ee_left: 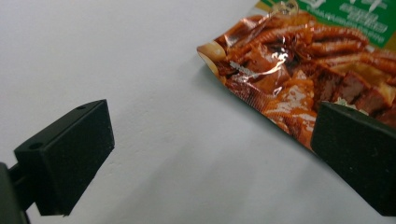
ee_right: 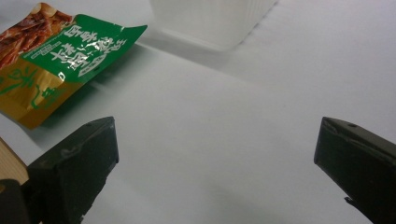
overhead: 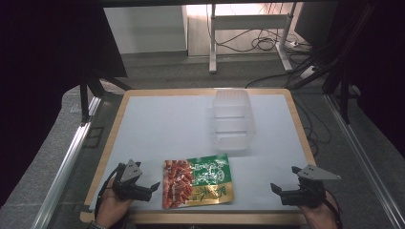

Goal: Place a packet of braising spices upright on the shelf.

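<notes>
Snack pouch (overhead: 198, 180) flat at near edge of bench (overhead: 157, 124), about midway along it, long axis running along that edge; clear tub (overhead: 232, 118) farther in toward far right corner. Left tongs (overhead: 149, 188) just beside pouch's left side, jaws wide apart, empty. Right tongs (overhead: 278, 189) well apart near the near right corner, likewise spread and empty; left hand (overhead: 112, 202) judged nearer for the pickup.

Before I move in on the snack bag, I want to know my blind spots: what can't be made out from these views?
- Snack bag: print too small to read in the high view; cut off by the top and right edges in the left gripper view, by the left edge in the right gripper view.
- Clear plastic container: contents unclear through its translucent walls in the high view; top cut off in the right gripper view.
</notes>
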The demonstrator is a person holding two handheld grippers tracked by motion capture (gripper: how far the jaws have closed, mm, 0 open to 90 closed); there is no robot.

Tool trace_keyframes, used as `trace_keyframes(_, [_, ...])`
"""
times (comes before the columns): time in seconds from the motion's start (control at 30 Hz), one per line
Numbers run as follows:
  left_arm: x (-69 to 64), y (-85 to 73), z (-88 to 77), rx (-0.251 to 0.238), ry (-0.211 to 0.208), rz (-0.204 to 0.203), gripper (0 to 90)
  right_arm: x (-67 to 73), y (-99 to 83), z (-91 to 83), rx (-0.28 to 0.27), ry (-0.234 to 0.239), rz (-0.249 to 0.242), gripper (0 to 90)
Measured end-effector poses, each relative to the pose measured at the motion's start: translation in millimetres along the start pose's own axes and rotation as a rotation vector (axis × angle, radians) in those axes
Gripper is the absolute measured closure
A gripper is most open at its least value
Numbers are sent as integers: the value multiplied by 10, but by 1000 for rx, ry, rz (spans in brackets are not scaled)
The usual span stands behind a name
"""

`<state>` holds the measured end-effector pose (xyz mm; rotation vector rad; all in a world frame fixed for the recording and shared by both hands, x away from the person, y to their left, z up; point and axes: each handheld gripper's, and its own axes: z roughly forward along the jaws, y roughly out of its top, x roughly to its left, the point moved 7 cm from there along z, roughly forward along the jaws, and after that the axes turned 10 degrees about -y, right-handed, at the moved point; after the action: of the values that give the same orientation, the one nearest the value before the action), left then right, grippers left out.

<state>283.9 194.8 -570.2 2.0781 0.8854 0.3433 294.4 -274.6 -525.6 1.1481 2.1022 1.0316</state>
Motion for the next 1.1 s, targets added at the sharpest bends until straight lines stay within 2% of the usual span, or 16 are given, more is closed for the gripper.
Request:
trace_keyframes(0.07, [19,-6,-18,4,2,1,0,-10,-18,18,6,6,0,0])
trace_keyframes(0.17, [27,5,-28,-19,0,-12,0,-21,-47,41,20,12,-1,0])
trace_keyframes(0.23, [21,5,-25,-12,7,4,0,-19,-41,36,16,3,-5,0])
trace_keyframes(0.33, [20,4,-22,-14,3,3,0,-22,-48,44,20,2,-5,0])
trace_keyframes(0.47, [39,8,-43,-30,7,-6,0,-28,-62,63,28,1,0,0])
trace_keyframes(0.53, [39,9,-47,-30,9,-2,0,-27,-59,64,26,-2,-4,0])
trace_keyframes(0.6, [9,35,-50,-51,12,4,0,-24,-61,67,27,-2,-8,0])
trace_keyframes(0.83, [0,16,-24,-19,12,3,0,-3,-58,78,29,-2,-18,0])
trace_keyframes(1.1, [-6,10,-18,-7,11,7,0,17,-38,89,24,-10,-31,0])
